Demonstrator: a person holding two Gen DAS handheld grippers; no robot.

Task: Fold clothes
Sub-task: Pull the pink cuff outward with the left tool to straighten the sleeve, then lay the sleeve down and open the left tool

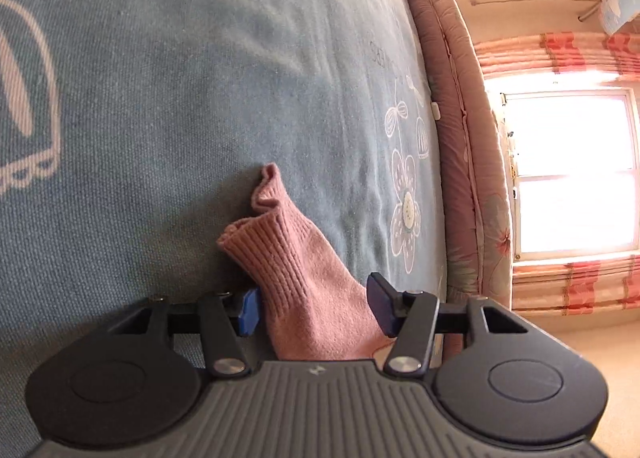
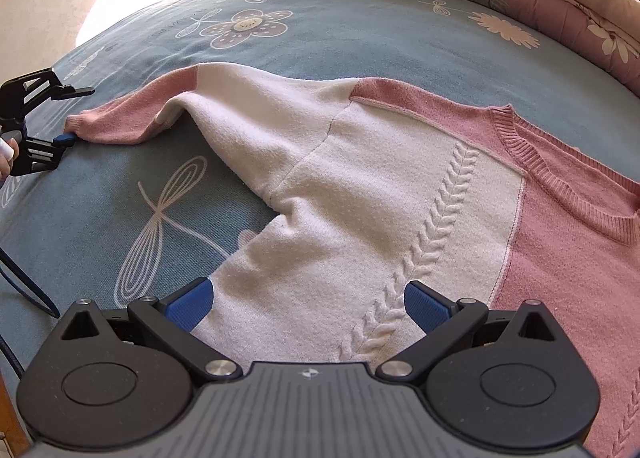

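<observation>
Your sweater [image 2: 360, 186] lies spread flat on the blue bedspread [image 2: 340, 38], neckline off to the right, one sleeve [image 2: 132, 118] stretched out to the left. No fold shows yet, so by my reading you're right at the start: sleeves to bring in, then the body to double over.

Your left gripper [image 1: 314, 308] sits at the cuff [image 1: 276, 242]; the pink knit runs between its blue pads [image 1: 250, 312], fingers half spread, and a gap shows on one side, so it looks like no firm pinch yet.

Your right gripper [image 2: 308, 306] hovers over the white body panel, fingers wide apart, nothing held.

Writing: some small lettering is printed on the bedspread by the flower [image 2: 244, 28], too small to read. No brand or label shows on the sweater.
</observation>
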